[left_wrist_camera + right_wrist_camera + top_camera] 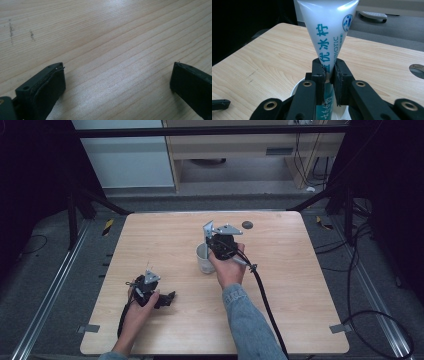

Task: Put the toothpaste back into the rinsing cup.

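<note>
A white toothpaste tube (329, 32) with blue lettering stands upright, its crimped wide end up. My right gripper (329, 67) is shut on its narrow lower part. The tube's lower end reaches down into a white cup (295, 88) right under the jaws. From above, the right gripper (218, 249) hangs over that cup (203, 260) near the middle of the wooden table (280, 285). My left gripper (167, 299) lies low at the front left, open. Between its wide-apart fingers (117, 75) there is just bare wood.
A small dark round disc (247, 224) sits in the tabletop at the back, right of the cup, also seen as a disc (418, 68) at the right edge. A black cable (265, 295) trails from the right gripper toward the front edge.
</note>
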A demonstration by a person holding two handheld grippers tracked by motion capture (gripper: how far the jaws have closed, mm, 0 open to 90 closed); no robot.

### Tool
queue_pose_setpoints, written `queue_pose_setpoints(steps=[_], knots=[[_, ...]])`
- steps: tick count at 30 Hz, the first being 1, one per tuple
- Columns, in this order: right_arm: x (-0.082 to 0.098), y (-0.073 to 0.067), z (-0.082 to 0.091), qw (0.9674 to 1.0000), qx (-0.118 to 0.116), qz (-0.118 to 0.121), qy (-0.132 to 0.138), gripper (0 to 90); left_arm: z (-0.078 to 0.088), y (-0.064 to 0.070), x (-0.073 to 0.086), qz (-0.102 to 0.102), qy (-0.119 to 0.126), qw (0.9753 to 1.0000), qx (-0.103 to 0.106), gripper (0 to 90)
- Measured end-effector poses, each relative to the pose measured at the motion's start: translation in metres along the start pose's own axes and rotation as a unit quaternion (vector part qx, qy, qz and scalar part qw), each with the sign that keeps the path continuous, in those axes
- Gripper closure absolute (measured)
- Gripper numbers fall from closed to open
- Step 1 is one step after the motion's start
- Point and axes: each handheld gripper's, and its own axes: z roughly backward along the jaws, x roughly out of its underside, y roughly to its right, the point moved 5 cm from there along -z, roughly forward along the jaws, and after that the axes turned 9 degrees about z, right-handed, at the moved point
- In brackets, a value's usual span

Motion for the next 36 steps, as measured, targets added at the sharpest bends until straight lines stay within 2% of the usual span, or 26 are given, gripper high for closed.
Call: queue_pose_setpoints(steps=[28, 36], knots=[[0.011, 0.003, -0.006, 0.9994, -0.015, -0.029, -0.012, 80.1, 0.0, 0.0, 0.0, 0.0, 0.0, 1.0, 0.0, 0.0], [0.012, 0.003, -0.007, 0.9993, -0.018, -0.03, -0.013, 80.0, 0.0, 0.0, 0.0, 0.0, 0.0, 1.0, 0.0, 0.0]])
